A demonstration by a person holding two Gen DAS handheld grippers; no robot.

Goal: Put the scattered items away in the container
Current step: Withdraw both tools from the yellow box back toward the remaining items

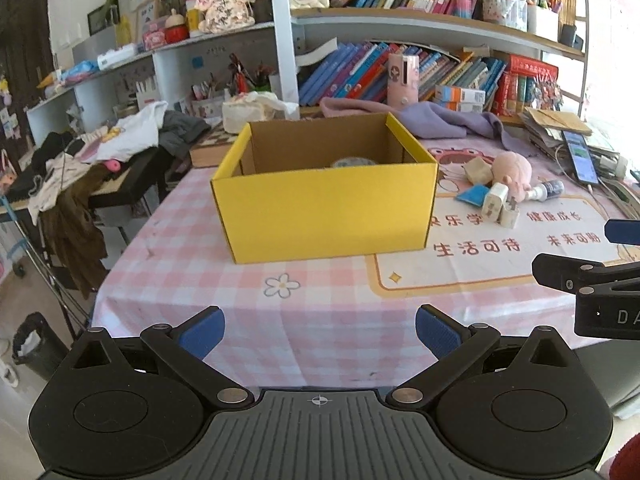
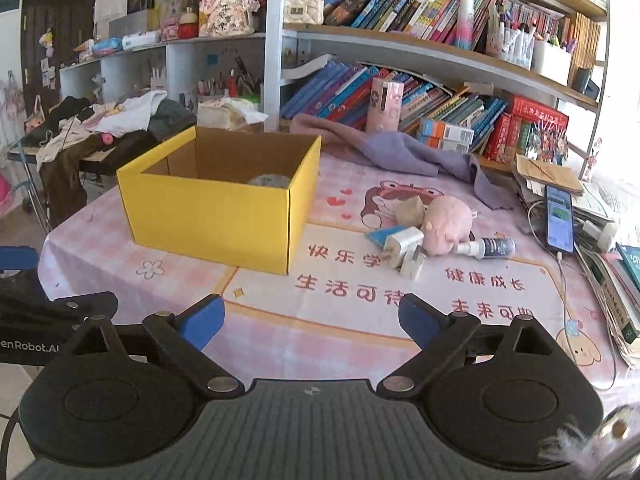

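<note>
A yellow cardboard box [image 1: 326, 208] [image 2: 212, 212] stands open on the pink checked tablecloth, with a grey round thing [image 2: 269, 181] inside. To its right lies a heap: a pink plush toy [image 2: 444, 226] [image 1: 514, 172], two white chargers [image 2: 404, 244] [image 1: 500, 204], a small spray bottle [image 2: 490, 248], a blue packet [image 2: 380, 234] and a beige piece [image 2: 410, 210]. My left gripper [image 1: 320, 330] is open and empty, near the table's front edge before the box. My right gripper [image 2: 310, 320] is open and empty, before the heap.
A purple cloth [image 2: 408, 152] lies behind the heap. A phone [image 2: 559, 220] on a cable and stacked books [image 2: 616, 296] sit at the right edge. A bookshelf [image 2: 400, 60] stands behind the table. A clothes-laden side table [image 1: 92, 152] stands at the left.
</note>
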